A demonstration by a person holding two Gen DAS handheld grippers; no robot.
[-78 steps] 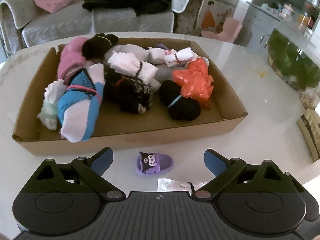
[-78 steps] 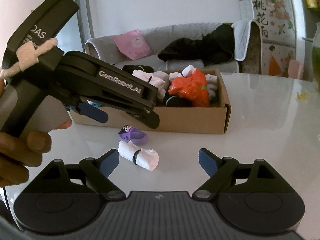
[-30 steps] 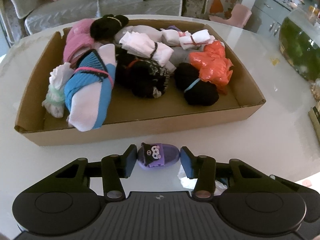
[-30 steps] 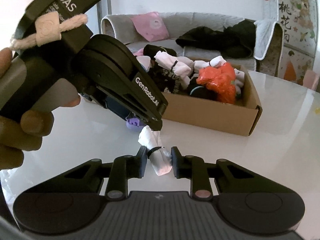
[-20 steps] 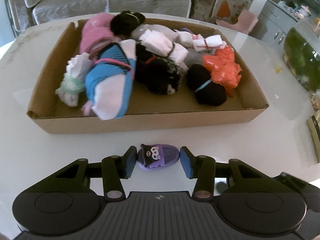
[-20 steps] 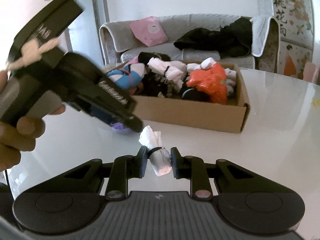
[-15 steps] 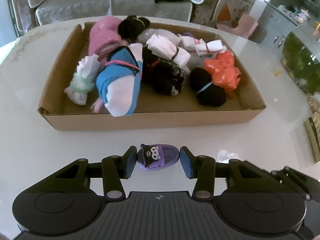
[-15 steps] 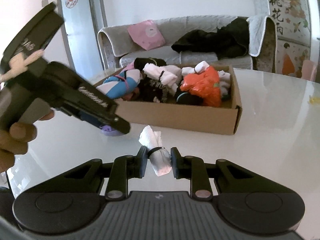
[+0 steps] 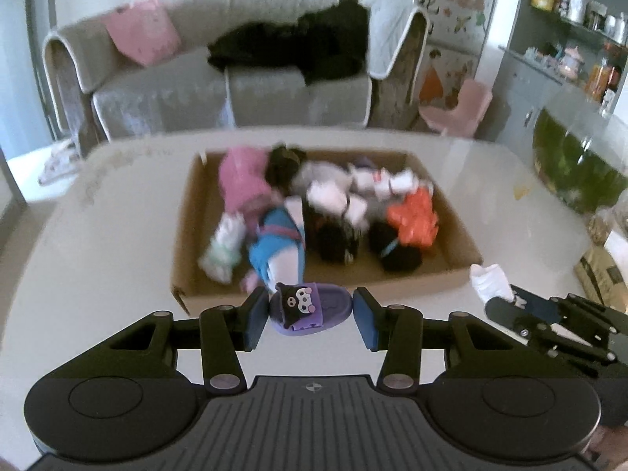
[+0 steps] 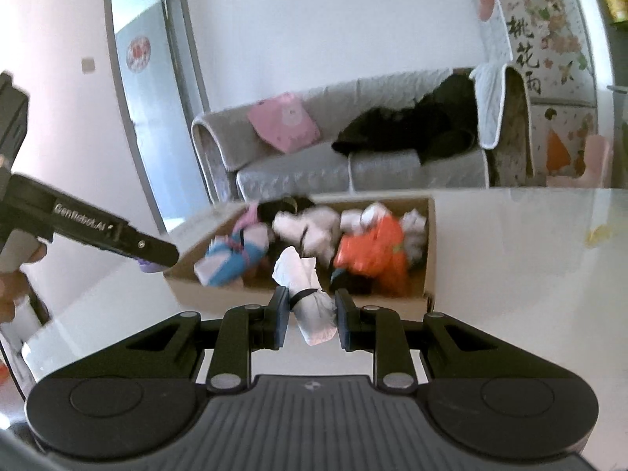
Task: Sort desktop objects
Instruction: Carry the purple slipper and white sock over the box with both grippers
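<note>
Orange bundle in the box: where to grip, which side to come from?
Come from above: the box wall flanks the orange bundle on its right. Pinch its puffy, crumpled top; a black roll presses against its lower edge.

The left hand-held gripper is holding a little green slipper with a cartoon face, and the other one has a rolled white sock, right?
Not quite: the small slipper with the cartoon face in the left hand-held gripper is purple, as the left wrist view shows. The right hand-held gripper does hold a rolled white sock.
</note>
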